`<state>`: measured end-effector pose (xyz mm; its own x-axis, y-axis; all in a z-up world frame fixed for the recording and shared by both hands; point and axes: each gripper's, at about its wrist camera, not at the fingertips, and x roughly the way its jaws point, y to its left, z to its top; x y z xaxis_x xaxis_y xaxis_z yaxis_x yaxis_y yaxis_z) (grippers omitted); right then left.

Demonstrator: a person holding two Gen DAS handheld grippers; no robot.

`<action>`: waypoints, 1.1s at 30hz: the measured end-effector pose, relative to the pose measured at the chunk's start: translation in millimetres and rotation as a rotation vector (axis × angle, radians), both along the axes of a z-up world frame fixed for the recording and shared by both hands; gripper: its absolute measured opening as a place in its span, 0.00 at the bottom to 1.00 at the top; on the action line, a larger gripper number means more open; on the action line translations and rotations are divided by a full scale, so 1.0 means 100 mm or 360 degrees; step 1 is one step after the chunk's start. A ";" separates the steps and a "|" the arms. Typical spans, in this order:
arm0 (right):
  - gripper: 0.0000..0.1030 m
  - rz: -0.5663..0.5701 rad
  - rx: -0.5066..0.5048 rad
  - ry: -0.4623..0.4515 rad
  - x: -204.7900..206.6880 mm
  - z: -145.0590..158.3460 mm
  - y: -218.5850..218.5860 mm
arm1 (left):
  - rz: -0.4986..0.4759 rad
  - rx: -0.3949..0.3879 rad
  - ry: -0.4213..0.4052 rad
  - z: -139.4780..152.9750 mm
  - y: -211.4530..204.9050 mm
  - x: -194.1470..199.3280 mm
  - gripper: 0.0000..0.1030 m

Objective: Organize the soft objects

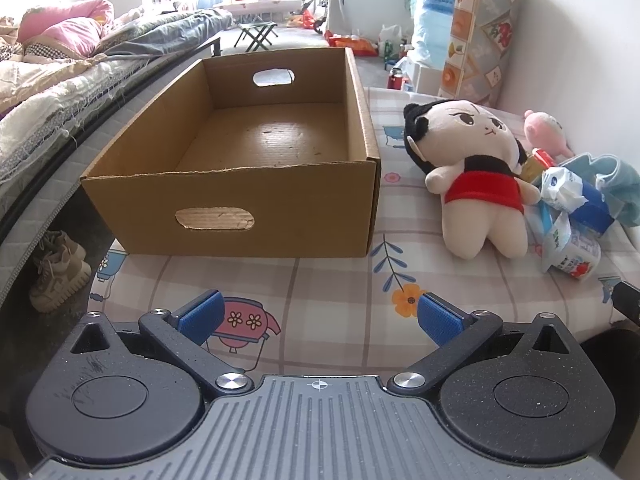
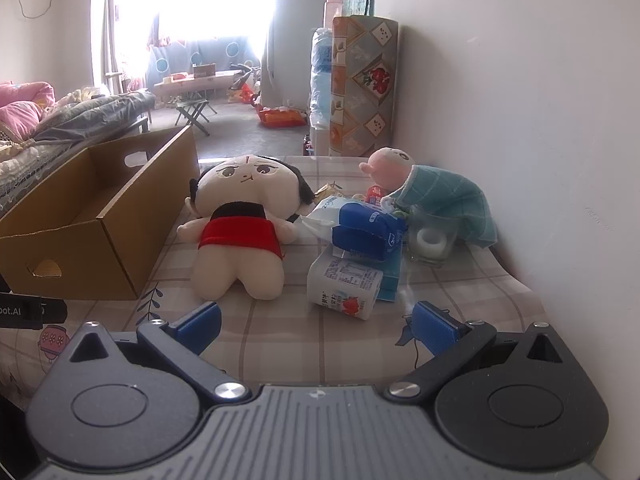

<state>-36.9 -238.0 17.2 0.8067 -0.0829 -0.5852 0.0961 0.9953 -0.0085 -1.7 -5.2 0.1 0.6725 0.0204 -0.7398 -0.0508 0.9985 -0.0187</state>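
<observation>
So both grippers are just hovering low over the checked, cartoon-print bedsheet (image 1: pixel 320 280), nothing in either one: the left gripper (image 1: pixel 320 316) has its blue-padded jaws spread wide apart, and the right gripper (image 2: pixel 316 322) is the same, jaws well apart with only sheet between them. The open brown cardboard box with oval handle cutouts (image 1: pixel 240 208) sits on the sheet straight ahead of the left gripper, and its inside looks bare. Just to the right of the box lies the big cream plush doll with black hair and a red skirt (image 2: pixel 240 236), on its back, legs pointing toward the grippers. Beside the doll there's a messy pile: a blue and white tissue pack (image 2: pixel 366 232), a white milk carton with red print (image 2: pixel 344 288) tipped on its side, a small pink plush toy (image 2: pixel 386 168) against the wall and a teal checked cloth (image 2: pixel 452 200) draped over part of it
</observation>
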 end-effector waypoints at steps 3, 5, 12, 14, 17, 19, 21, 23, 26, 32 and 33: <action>1.00 -0.0005 0.0001 -0.0006 0.00 0.01 -0.01 | -0.0001 0.0002 0.0004 0.00 0.00 0.00 1.00; 1.00 -0.0008 0.0003 -0.0007 0.00 0.01 -0.02 | 0.0000 0.0001 0.0004 0.00 0.00 0.00 1.00; 1.00 -0.0016 -0.0002 -0.0005 0.00 0.01 -0.03 | -0.0001 0.0003 0.0006 -0.01 0.00 0.01 1.00; 1.00 -0.0017 -0.0003 -0.0005 0.00 0.01 -0.02 | -0.0001 0.0003 0.0011 -0.01 0.00 0.01 1.00; 1.00 -0.0018 -0.0006 -0.0005 0.00 0.01 -0.02 | 0.0002 0.0001 0.0013 -0.01 0.00 0.01 1.00; 1.00 -0.0019 -0.0007 -0.0005 0.00 0.01 -0.02 | 0.0004 0.0002 0.0014 -0.01 0.00 0.02 1.00; 1.00 -0.0019 -0.0006 -0.0004 0.00 0.02 -0.02 | 0.0003 0.0001 0.0015 -0.01 0.00 0.02 1.00; 1.00 -0.0018 -0.0006 -0.0005 0.00 0.01 -0.02 | 0.0001 0.0003 0.0017 -0.01 0.00 0.02 1.00; 1.00 -0.0018 -0.0006 -0.0005 0.00 0.02 -0.02 | -0.0001 0.0009 0.0015 -0.01 0.00 0.02 1.00; 1.00 -0.0024 -0.0008 -0.0006 0.00 0.02 -0.03 | -0.0002 0.0009 0.0015 0.00 0.00 0.01 1.00; 1.00 -0.0024 -0.0007 -0.0007 0.00 0.02 -0.03 | -0.0002 0.0009 0.0015 0.00 0.00 0.01 1.00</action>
<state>-36.6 -241.1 18.9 0.8078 -0.0978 -0.5813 0.1114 0.9937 -0.0124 -0.4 -5.6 -0.1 0.6656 0.0234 -0.7459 -0.0494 0.9987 -0.0127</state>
